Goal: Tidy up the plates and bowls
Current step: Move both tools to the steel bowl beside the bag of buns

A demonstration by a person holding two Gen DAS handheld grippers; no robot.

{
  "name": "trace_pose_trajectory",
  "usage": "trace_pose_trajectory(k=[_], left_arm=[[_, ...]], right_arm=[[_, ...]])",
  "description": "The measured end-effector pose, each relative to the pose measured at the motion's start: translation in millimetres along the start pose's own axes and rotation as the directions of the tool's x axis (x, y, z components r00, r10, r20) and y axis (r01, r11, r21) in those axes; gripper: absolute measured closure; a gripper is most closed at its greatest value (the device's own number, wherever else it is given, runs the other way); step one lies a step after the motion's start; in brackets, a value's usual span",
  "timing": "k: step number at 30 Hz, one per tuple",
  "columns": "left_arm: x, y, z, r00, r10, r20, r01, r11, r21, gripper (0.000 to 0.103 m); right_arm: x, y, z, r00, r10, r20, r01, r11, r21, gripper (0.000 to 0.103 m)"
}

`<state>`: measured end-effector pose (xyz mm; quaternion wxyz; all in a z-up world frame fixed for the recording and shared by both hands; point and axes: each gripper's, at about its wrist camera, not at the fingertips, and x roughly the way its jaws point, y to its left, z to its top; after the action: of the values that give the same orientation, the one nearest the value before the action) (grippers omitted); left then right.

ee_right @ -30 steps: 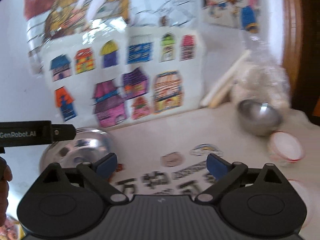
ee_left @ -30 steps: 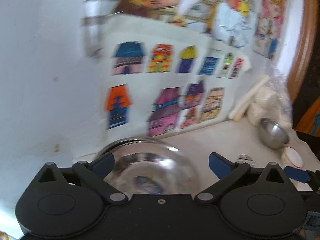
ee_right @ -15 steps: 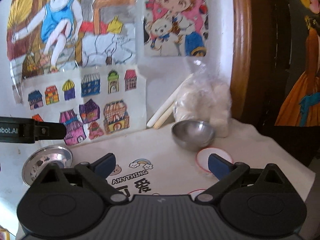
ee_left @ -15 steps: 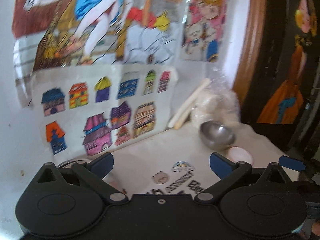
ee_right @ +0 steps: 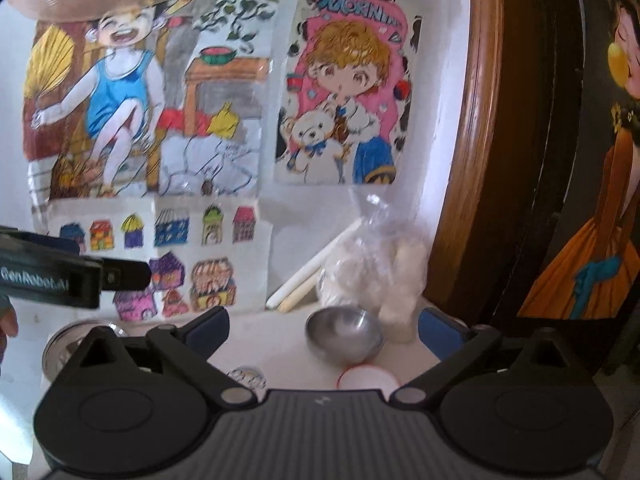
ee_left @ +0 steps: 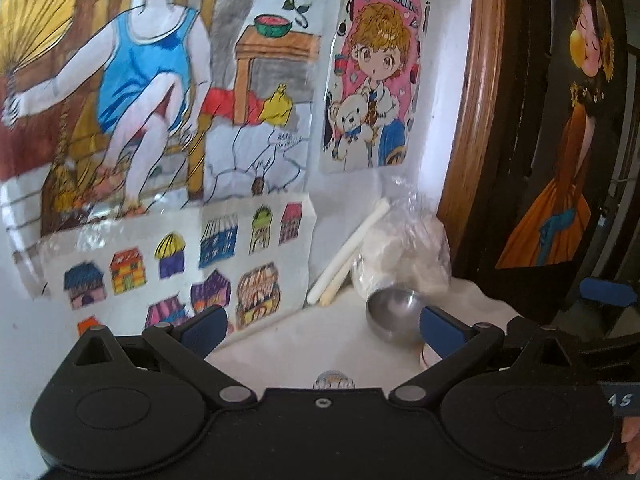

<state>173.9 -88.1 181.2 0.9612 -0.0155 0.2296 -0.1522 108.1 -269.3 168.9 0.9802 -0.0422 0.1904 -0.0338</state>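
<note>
Your steel bowl (ee_right: pixel 343 334) at 12 o'clock is smooth, shiny metal; another shiny metal bowl (ee_right: pixel 64 344) sits at 9. The bag (ee_right: pixel 372 268) is crinkled clear plastic, the drawings (ee_right: pixel 160 240) glossy-filmed paper, the frame (ee_right: pixel 464 160) polished wood, your claw (ee_right: pixel 322 326) matt black plastic.

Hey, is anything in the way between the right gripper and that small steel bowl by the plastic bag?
Nothing visible. The right gripper has its jaws open and empty, with the small steel bowl straight ahead, only bare tablecloth between.
</note>
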Motion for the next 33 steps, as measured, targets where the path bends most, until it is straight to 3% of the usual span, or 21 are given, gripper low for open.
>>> trace_pose_trajectory(k=[4,9,13,20,33], left_arm=[[29.8,-5.3,7.9,1.000,0.020,0.007,-0.020,1.000,-0.018,0.001],[86.7,-4.4,2.6,0.999,0.031,-0.033,-0.033,0.998,-0.050,0.001],[134.5,0.5,-11.3,0.996,0.042,-0.085,-0.048,0.996,-0.072,0.001],[205.8,-1.2,-27.9,0.990,0.029,-0.141,-0.045,0.993,-0.112,0.001],[292.1,-34.5,-49.0,0.975,-0.007,-0.224,-0.019,0.993,-0.114,0.001]], right_arm=[[20.2,-14.5,12.0,1.000,-0.013,0.005,0.013,1.000,0.005,0.000],[71.3,-30.2,2.2,0.999,-0.039,-0.024,0.039,0.999,0.013,0.000],[125.3,-48.8,-18.3,0.994,-0.048,-0.102,0.054,0.997,0.060,0.001],[196.5,-77.2,-46.3,0.978,-0.034,-0.207,0.068,0.985,0.156,0.011],[266.8,-95.8,-75.8,0.954,-0.016,-0.301,0.091,0.967,0.236,0.022]])
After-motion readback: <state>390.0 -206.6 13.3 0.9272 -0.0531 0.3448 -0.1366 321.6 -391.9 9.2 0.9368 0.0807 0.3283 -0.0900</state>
